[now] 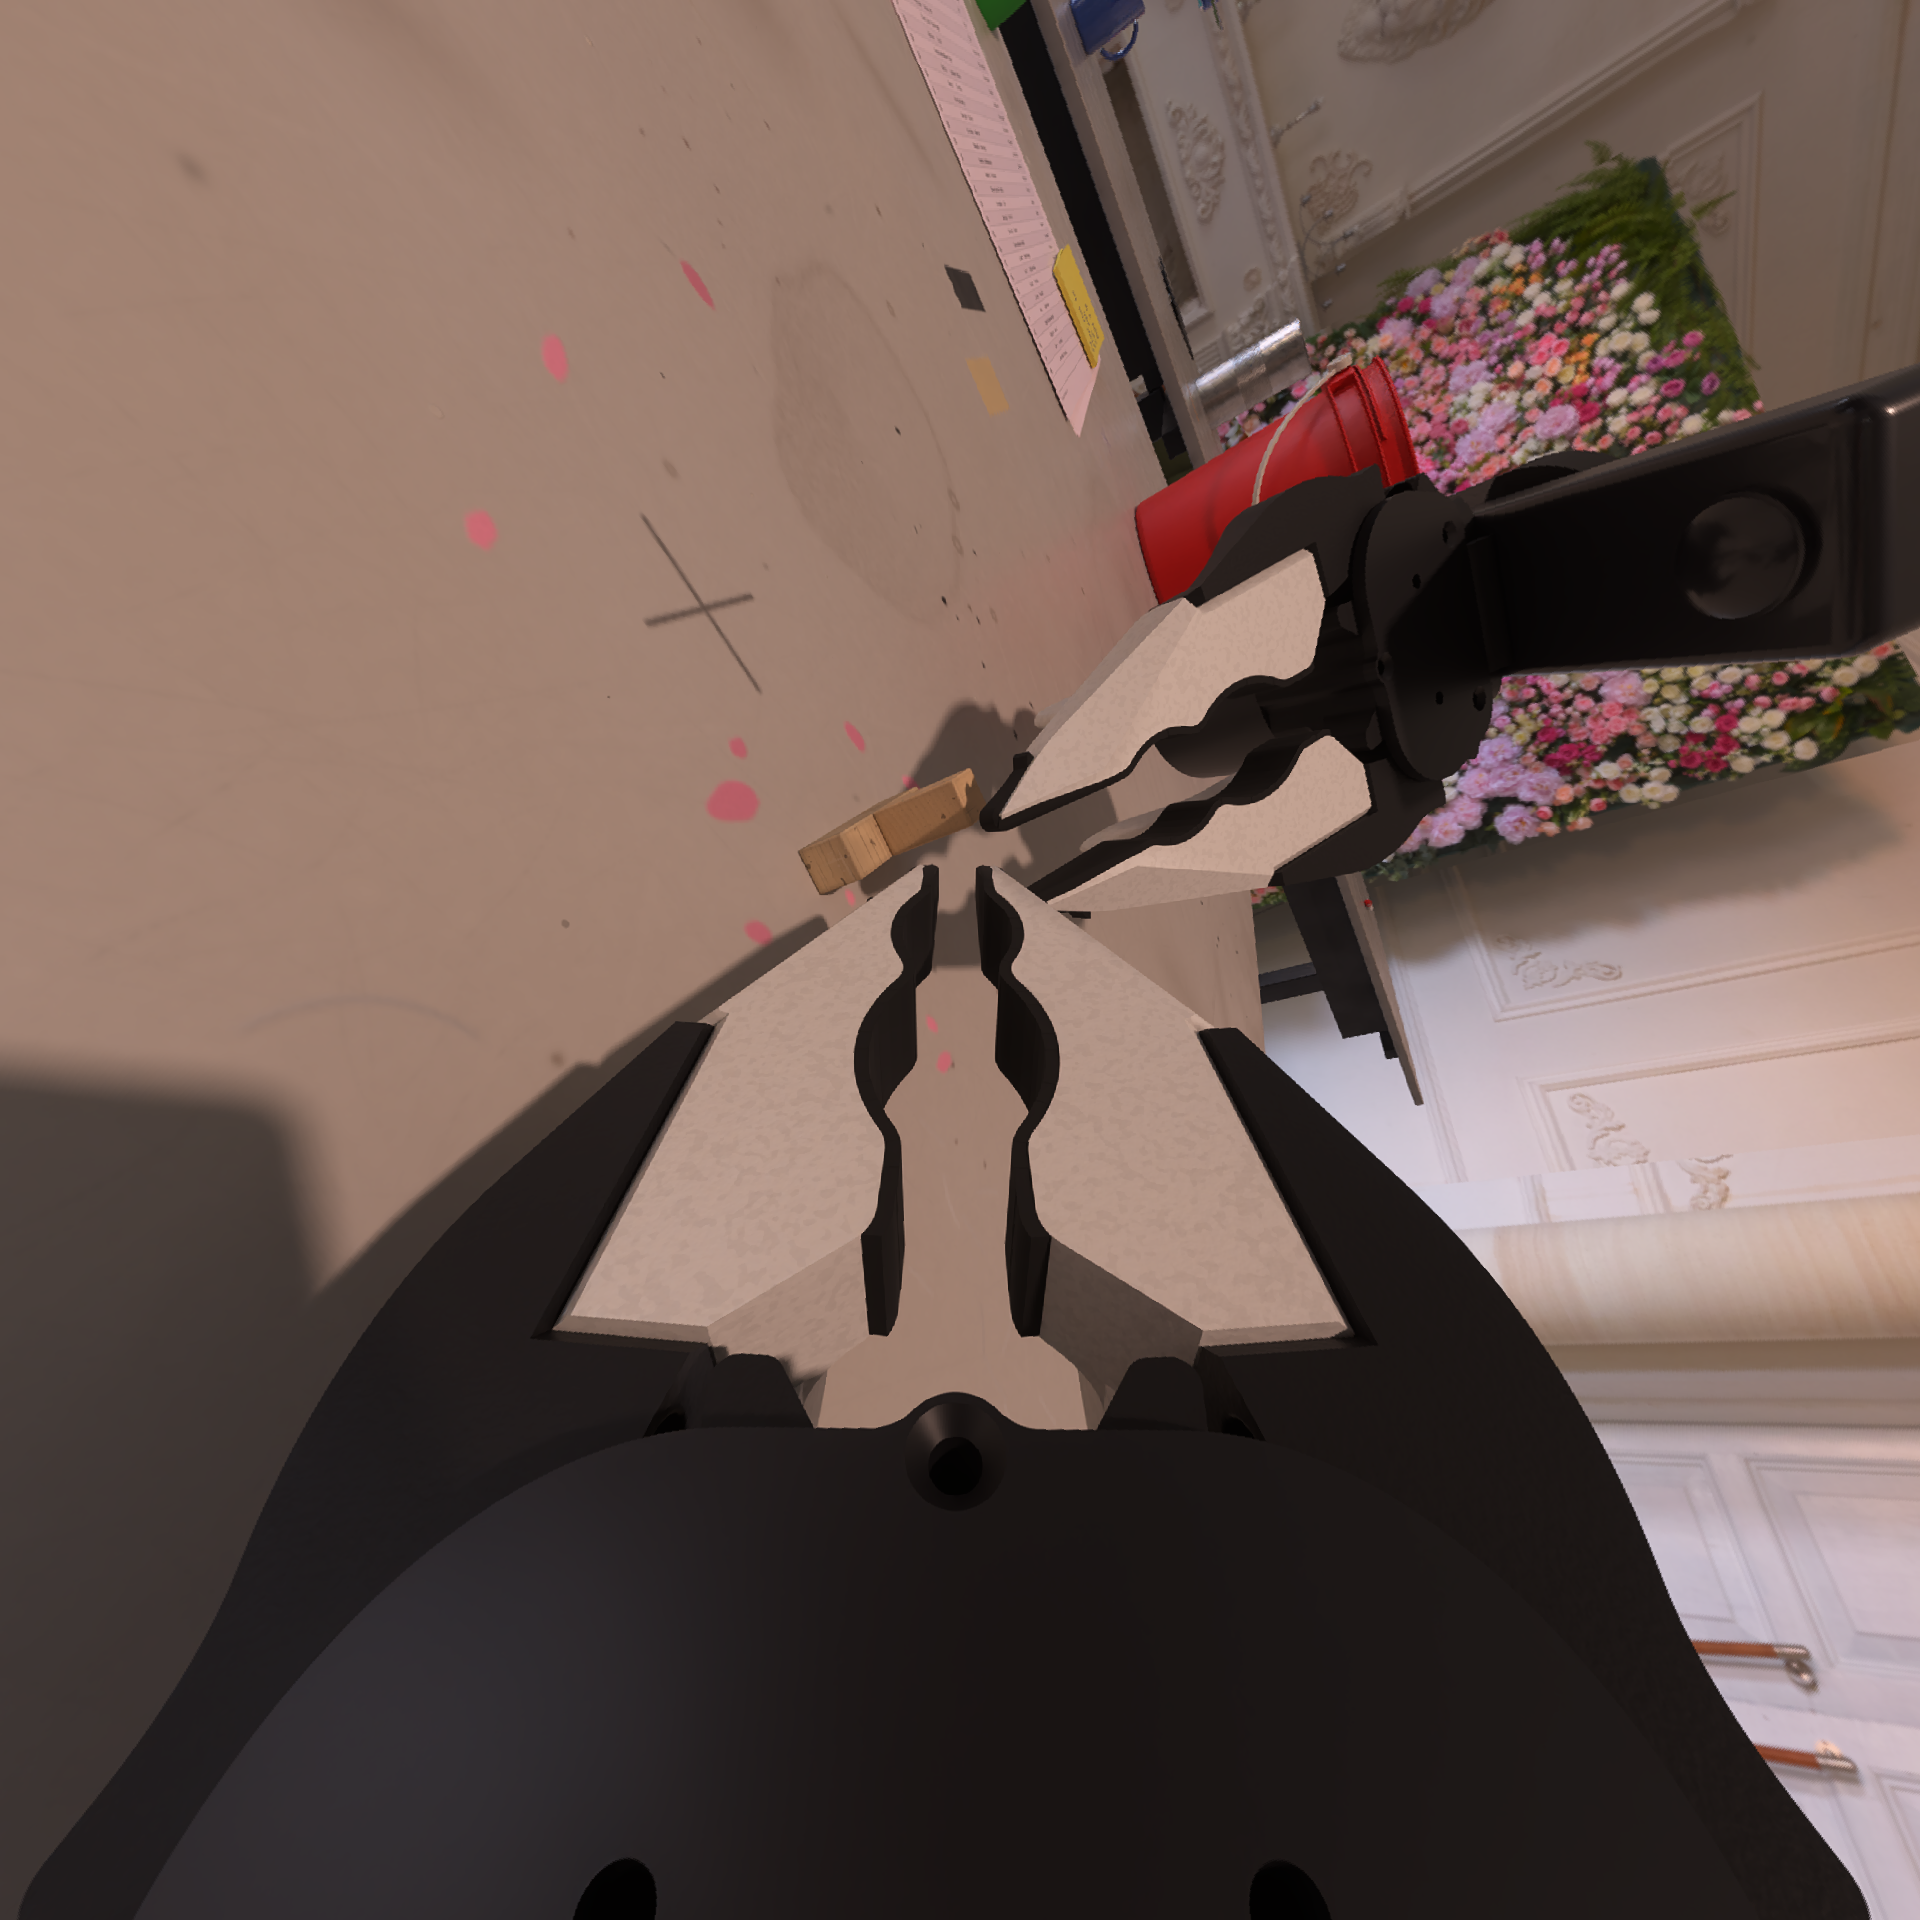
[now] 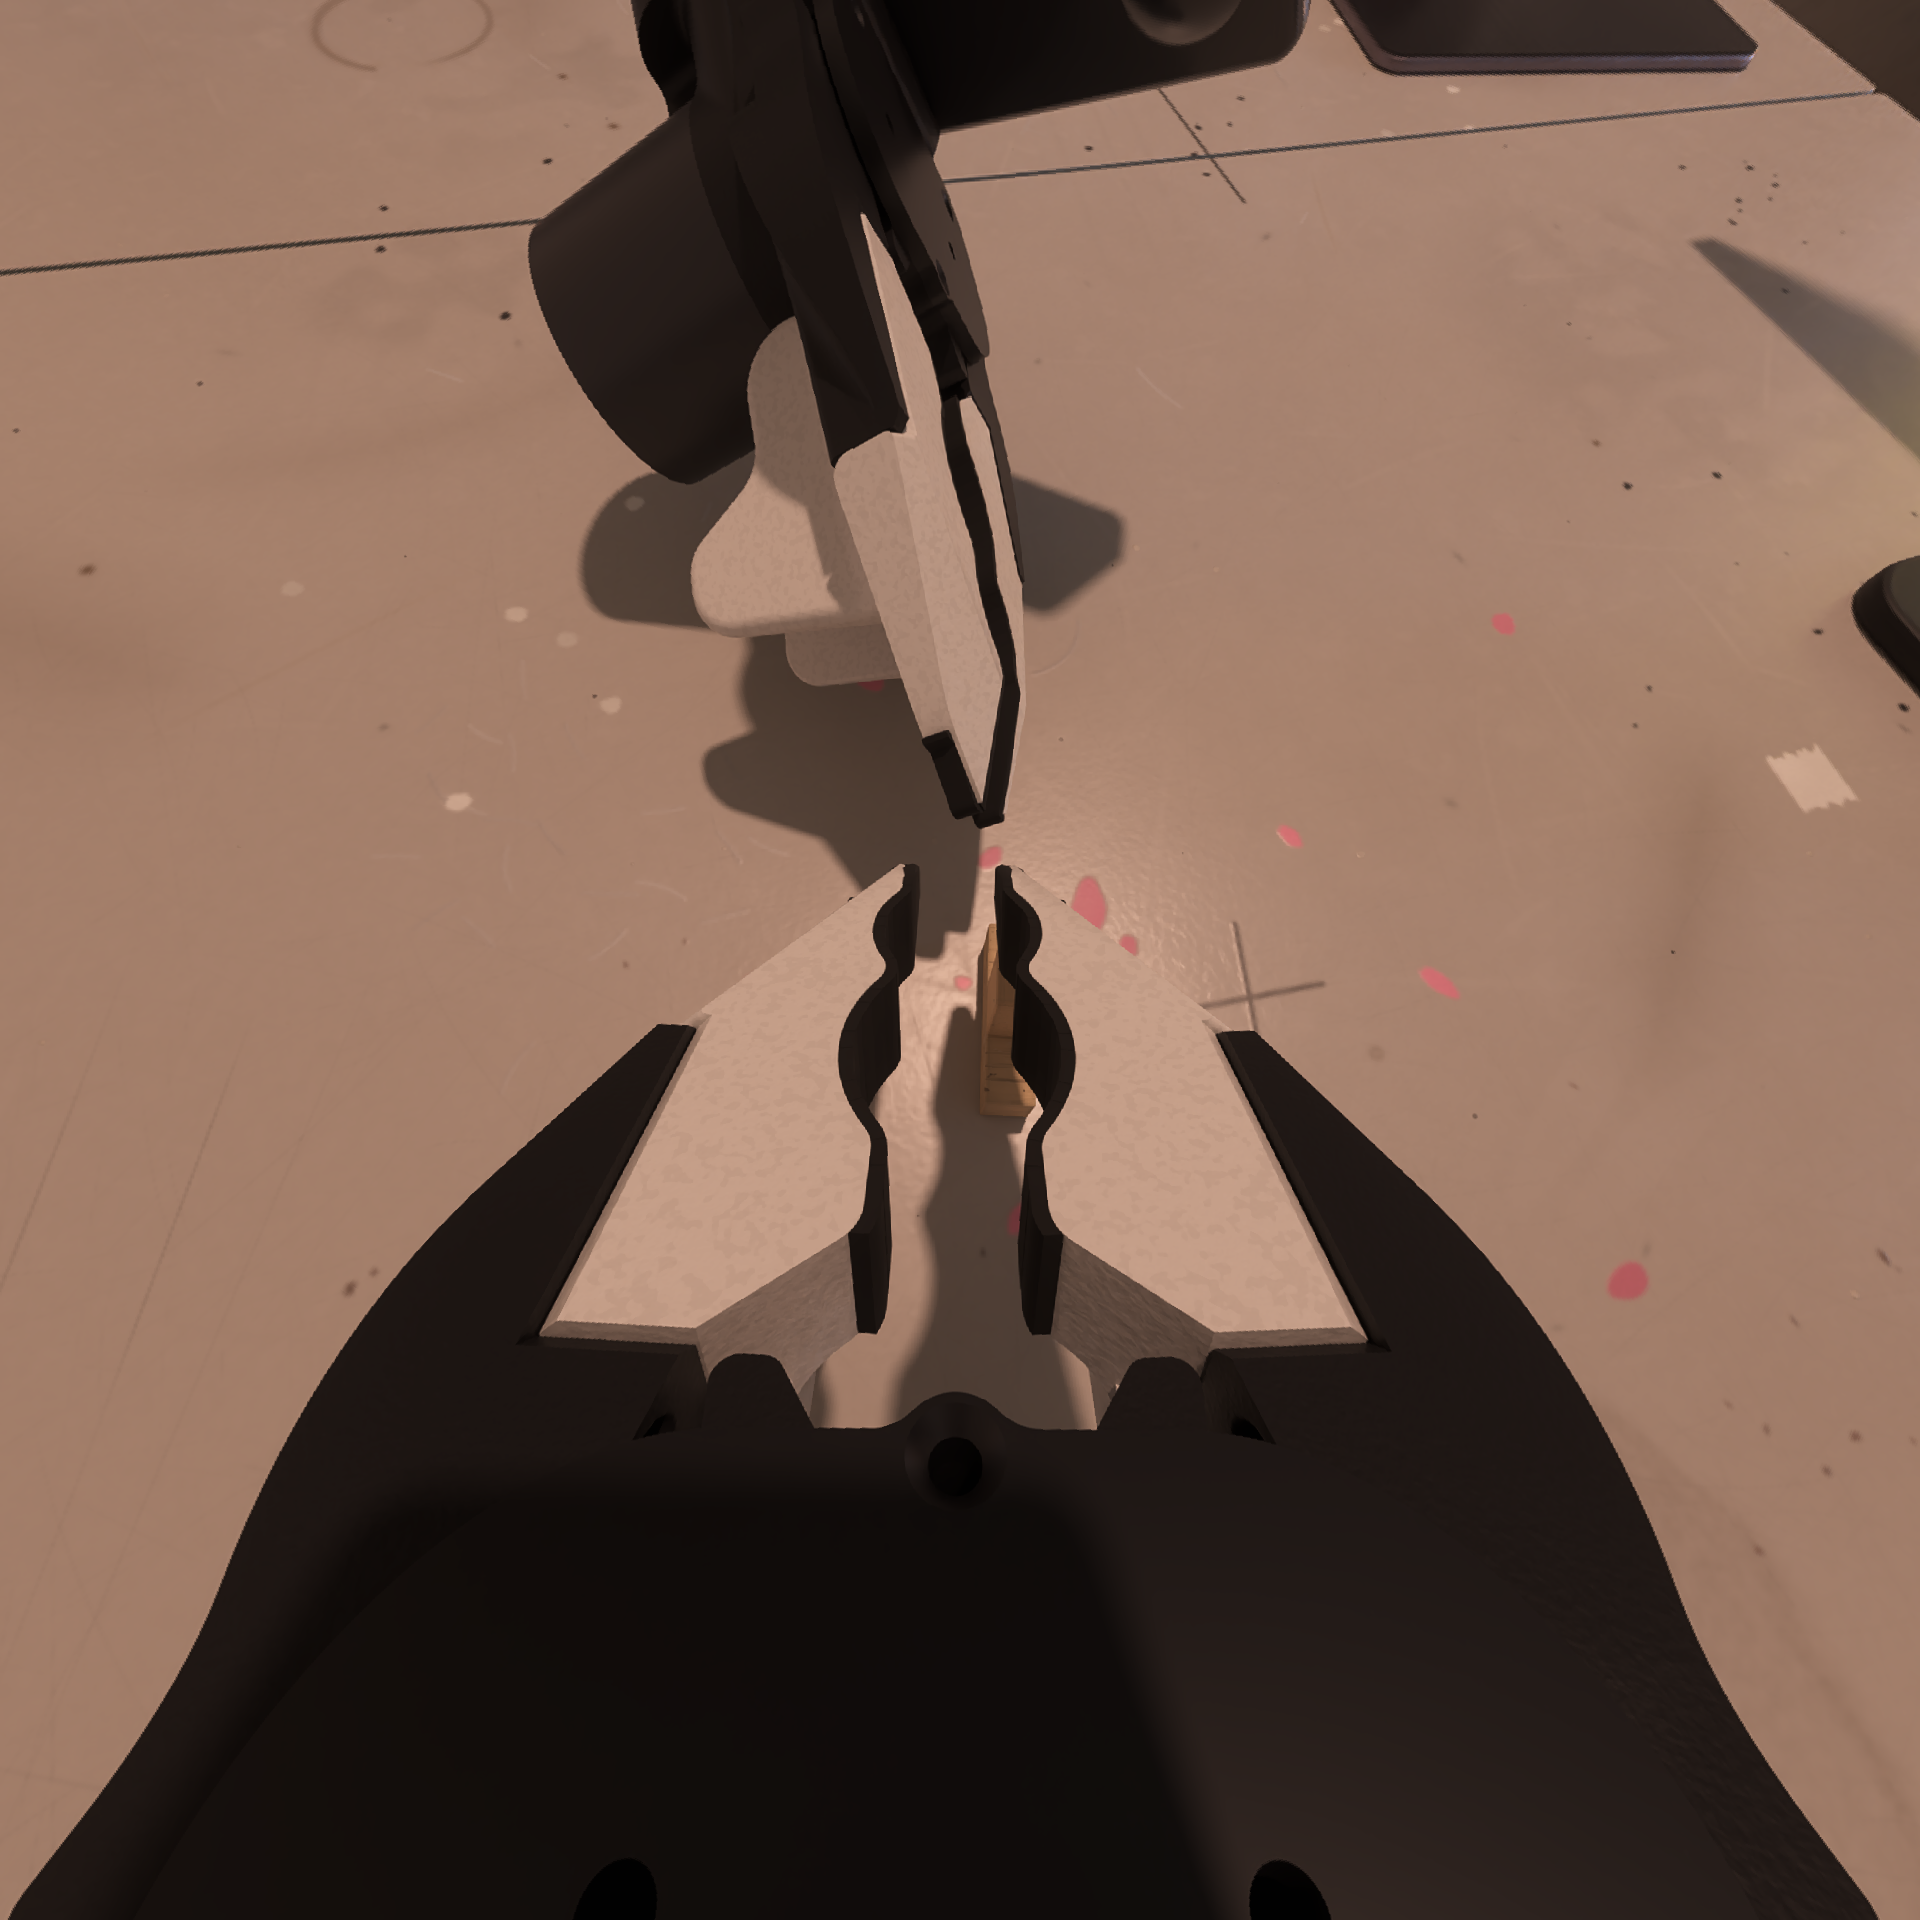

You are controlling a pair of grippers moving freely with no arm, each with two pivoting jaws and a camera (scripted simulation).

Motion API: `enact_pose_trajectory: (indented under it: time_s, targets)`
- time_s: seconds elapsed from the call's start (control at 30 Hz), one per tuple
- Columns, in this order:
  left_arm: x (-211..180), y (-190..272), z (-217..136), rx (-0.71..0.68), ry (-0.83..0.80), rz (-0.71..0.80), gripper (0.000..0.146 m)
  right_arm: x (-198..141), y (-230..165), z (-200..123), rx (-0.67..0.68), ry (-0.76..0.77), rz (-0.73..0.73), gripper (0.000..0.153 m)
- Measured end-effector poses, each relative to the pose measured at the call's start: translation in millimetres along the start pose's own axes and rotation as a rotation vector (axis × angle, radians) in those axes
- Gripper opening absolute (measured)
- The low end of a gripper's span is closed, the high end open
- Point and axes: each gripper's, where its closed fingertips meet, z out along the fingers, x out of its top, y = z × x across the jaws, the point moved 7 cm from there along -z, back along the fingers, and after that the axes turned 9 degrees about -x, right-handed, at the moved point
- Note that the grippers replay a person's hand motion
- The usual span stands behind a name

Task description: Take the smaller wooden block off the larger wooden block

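Note:
Two wooden blocks (image 1: 888, 831) lie together on the beige table (image 1: 416, 416), a paler piece (image 1: 836, 862) beside a tanner piece (image 1: 925, 810); I cannot tell which is smaller. My left gripper (image 1: 956, 878) is open by a narrow gap and empty, its tips just short of the blocks. My right gripper (image 1: 1023, 852) comes in from the right, open, its upper fingertip next to the tanner end. In the right wrist view, a narrow strip of wood (image 2: 1000, 1039) shows between the open fingers of the right gripper (image 2: 956, 878), partly hidden by the right finger. The left gripper (image 2: 977, 810) hangs just beyond.
A red cup (image 1: 1278, 468) lies at the table's far edge behind the right gripper. A pink paper strip (image 1: 997, 187) and a yellow card (image 1: 1075, 307) lie along that edge. A dark flat pad (image 2: 1538, 31) and a dark object (image 2: 1891, 623) sit at the right.

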Motion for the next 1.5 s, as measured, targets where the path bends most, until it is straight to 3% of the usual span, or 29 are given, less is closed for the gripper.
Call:
enact_pose_trajectory:
  time_s: [0.37,1.5]
  targets:
    - [-3.2,-0.2,2.4,-0.020,-0.022,-0.031,0.011,-0.3,0.3,0.7,0.003,0.009,0.012,0.014]
    - [-0.9,1.8,5.7,-0.011,0.005,-0.058,0.004,-5.1,6.8,-2.9,0.004,-0.003,0.097,0.011]
